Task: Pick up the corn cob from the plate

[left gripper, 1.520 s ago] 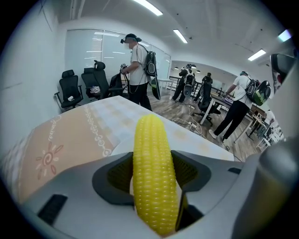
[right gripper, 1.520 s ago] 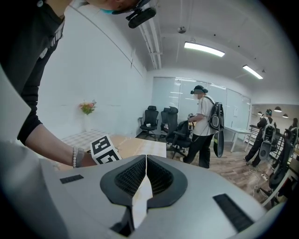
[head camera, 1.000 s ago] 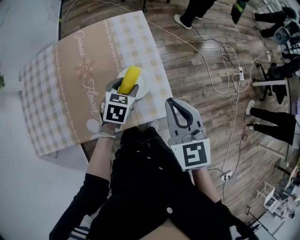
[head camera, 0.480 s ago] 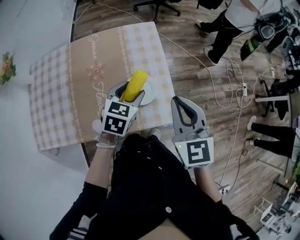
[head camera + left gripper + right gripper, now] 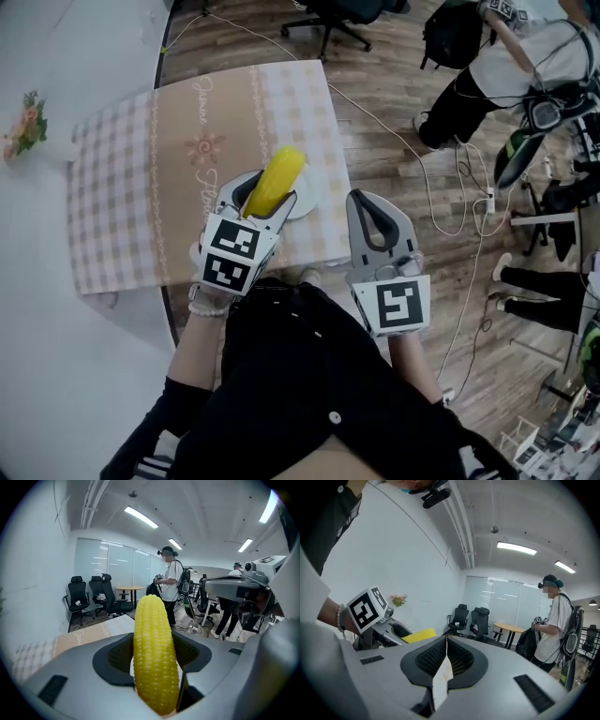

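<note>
Left gripper view says it all: my left gripper (image 5: 155, 641) is clamped on the corn (image 5: 154, 653), one jaw on each side of its lower half, with the long tip poking out past the jaws toward the room. From the head view the corn (image 5: 277, 178) sits left of centre, angled up over the plate (image 5: 306, 202) near the table (image 5: 141, 187) edge. It looks clear of the plate to me, but I can't swear to it.

My right gripper (image 5: 367, 212) is off to the right of centre, past the table edge, with its jaws pressed together on nothing.

Handling-wise, I'd guess the cob is stiff and fairly light, but it's round and the kernels are bumpy, maybe a bit slick. With so much sticking out, it could pivot or roll. I'd hold it nearer the middle.
</note>
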The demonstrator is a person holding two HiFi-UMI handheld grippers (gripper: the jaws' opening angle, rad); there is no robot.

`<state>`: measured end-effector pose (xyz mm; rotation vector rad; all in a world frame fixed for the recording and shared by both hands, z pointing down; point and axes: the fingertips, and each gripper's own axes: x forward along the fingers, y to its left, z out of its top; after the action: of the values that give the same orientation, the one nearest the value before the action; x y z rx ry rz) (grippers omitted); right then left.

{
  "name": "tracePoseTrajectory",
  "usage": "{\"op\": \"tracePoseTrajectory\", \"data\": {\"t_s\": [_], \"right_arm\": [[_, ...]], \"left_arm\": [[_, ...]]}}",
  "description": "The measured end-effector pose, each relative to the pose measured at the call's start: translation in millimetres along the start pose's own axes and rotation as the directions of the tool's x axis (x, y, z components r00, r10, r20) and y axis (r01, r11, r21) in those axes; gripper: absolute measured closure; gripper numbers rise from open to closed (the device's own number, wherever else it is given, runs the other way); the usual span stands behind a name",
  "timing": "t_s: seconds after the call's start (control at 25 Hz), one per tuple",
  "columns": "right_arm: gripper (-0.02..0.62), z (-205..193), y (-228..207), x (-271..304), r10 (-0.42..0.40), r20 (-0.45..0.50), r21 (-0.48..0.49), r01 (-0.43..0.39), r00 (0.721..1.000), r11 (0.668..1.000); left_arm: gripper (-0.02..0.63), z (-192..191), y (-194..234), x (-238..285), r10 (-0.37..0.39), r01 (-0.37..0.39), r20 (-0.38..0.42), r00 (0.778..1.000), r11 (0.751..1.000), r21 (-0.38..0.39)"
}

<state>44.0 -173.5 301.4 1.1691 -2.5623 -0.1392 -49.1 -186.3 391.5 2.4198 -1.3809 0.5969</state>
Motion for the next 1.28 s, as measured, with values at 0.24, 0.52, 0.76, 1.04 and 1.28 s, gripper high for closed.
{"op": "tracePoseTrajectory", "data": {"t_s": [0.24, 0.52, 0.76, 1.04, 1.28], "right_arm": [[0.552, 8, 4, 3, 0.023, 0.022, -0.016, -0.023, 0.999, 1.0], [0.552, 14, 9, 8, 0.061, 0.039, -0.035, -0.059, 0.997, 0.998], [0.552, 15, 12, 10, 0.08, 0.044, -0.043, -0.078, 0.996, 0.996], [0.552, 12, 13, 9, 0.091, 0.037, -0.055, -0.089, 0.995, 0.995], [0.552, 11, 12, 7, 0.086, 0.035, -0.054, -0.084, 0.996, 0.995]], "left_arm": [[0.35, 13, -1, -22, 0.034, -0.036, 0.04, 0.999, 0.999, 0.038], [0.35, 21, -7, -39, 0.055, -0.059, 0.07, 0.996, 0.997, 0.054], [0.35, 22, -15, -46, 0.052, -0.057, 0.083, 0.995, 0.996, 0.062], [0.35, 25, -16, -50, 0.065, -0.07, 0.091, 0.994, 0.996, 0.06], [0.35, 26, -17, -50, 0.065, -0.072, 0.094, 0.993, 0.995, 0.07]]}}
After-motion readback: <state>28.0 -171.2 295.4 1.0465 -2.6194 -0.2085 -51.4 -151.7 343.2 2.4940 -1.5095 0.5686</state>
